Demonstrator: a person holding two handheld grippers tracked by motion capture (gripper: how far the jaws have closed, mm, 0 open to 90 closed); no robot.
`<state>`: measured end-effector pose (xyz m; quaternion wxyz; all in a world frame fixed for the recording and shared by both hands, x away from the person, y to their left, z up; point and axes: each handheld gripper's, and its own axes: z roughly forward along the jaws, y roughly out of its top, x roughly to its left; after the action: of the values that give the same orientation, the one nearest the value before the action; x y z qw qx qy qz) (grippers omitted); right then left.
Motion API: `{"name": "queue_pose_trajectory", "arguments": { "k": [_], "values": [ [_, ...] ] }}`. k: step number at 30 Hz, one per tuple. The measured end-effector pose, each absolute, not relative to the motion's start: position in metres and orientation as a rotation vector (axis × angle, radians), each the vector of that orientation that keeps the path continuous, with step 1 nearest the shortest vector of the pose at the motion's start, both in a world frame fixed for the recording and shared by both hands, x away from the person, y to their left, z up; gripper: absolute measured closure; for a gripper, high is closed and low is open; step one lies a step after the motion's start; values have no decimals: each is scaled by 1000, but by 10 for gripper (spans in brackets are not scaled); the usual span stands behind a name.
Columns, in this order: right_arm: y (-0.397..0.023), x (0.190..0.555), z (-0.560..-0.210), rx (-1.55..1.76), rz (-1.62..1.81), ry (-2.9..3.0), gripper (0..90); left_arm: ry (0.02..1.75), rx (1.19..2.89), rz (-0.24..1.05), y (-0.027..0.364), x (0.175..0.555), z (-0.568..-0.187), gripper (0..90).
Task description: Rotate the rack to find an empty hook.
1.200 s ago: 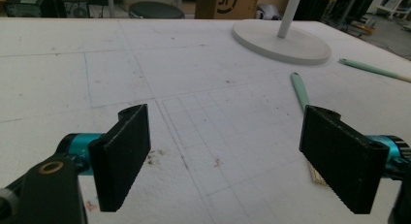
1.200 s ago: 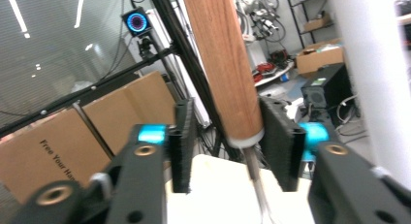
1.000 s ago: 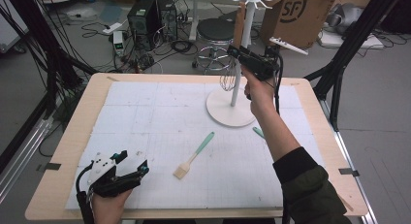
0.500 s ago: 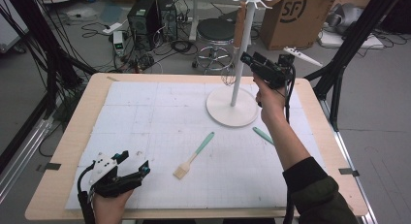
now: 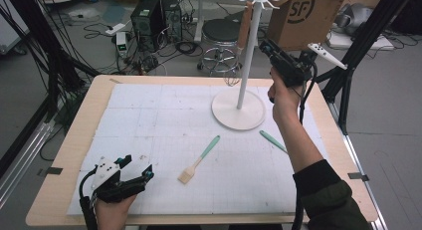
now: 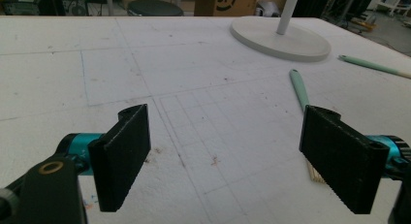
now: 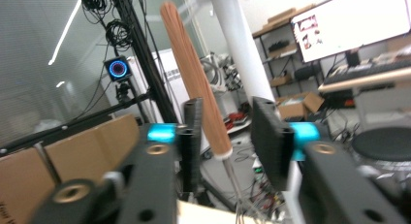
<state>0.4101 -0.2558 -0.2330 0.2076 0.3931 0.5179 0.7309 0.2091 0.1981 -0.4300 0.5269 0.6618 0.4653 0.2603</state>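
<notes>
While hanging from the white rack (image 5: 247, 70) at upper centre of the high view, looks light and stiff: whisk (image 5: 243, 27), smooth wooden handle above springy wire loops. Best pinched mid-handle, never on the wires. Right gripper (image 5: 263, 45) just closing around that handle, not yet clamped. Left gripper (image 5: 138, 166) at lower left, spread wide, empty.

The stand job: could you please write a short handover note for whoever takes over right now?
Left gripper: open, resting at the near left of the table, holding nothing.
Right gripper: raised beside the stand; its jaws have just been closing with a gap left, apparently gripping nothing.
Done: the wooden-handled whisk hangs from the stand's top.
Left: the green-handled brush lies mid-table, and a second green-handled utensil lies by the stand's base; probably both go on the stand next.
</notes>
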Motion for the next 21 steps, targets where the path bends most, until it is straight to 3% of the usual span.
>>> {"name": "queue_pose_trajectory", "arguments": {
  "k": [2,6,21],
  "values": [
    [-256,412,-227,1106,2059,1422,818,1114,1581,618,198,209,-430,192],
    [-257,413,-218,1109,2084,1374,892,1117,1582,609,199,210,-431,192],
    [-260,430,-195,1129,2204,1291,900,1132,1556,593,204,211,-432,192]
  ]
}}
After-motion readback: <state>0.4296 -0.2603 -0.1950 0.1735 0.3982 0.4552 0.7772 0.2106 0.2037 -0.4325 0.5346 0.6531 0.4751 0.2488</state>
